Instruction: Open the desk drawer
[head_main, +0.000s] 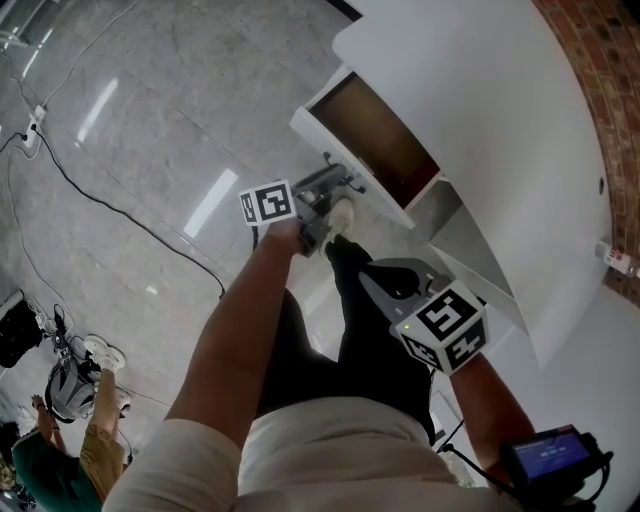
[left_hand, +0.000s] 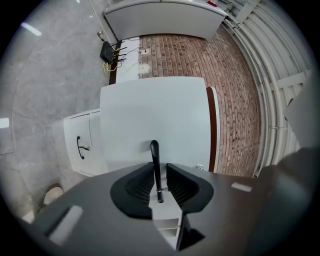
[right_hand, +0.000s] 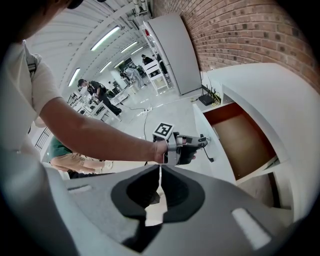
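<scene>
Standing open from the white desk (head_main: 480, 100), the desk drawer (head_main: 308, 128) occupies the upper centre of the head view, and its brown interior is exposed from above. In the right gripper view the same drawer appears at the right of the frame, with its brown bottom visible.

Left gripper (head_main: 345, 185):
- It is positioned at the white drawer front, just left of frame centre in the head view.
- In the left gripper view its jaws stand partly apart.
- The black drawer handle (left_hand: 155, 165) runs upright between the jaws. A clear gap shows between the handle and the right-hand pad, so the pads are not clamped on it.
- The marker cube (head_main: 268, 203) sits just left of the gripper body, above the person's left hand (head_main: 285, 235).

Right gripper (head_main: 375, 278):
- It is positioned lower in the head view, right of centre and below the drawer, well apart from the handle.
- It is angled downward.
- In the right gripper view its jaws meet at the tips, leaving only a thin slit. Nothing is between them.

Surroundings:
- In the left gripper view, a lower cabinet front (left_hand: 85, 130) with its own black handle lies at the left of the frame, beside the drawer front.
- A brick wall (left_hand: 235, 75) fills the upper right of that view.
- A grey polished floor (head_main: 130, 120) covers the left of the head view.
</scene>
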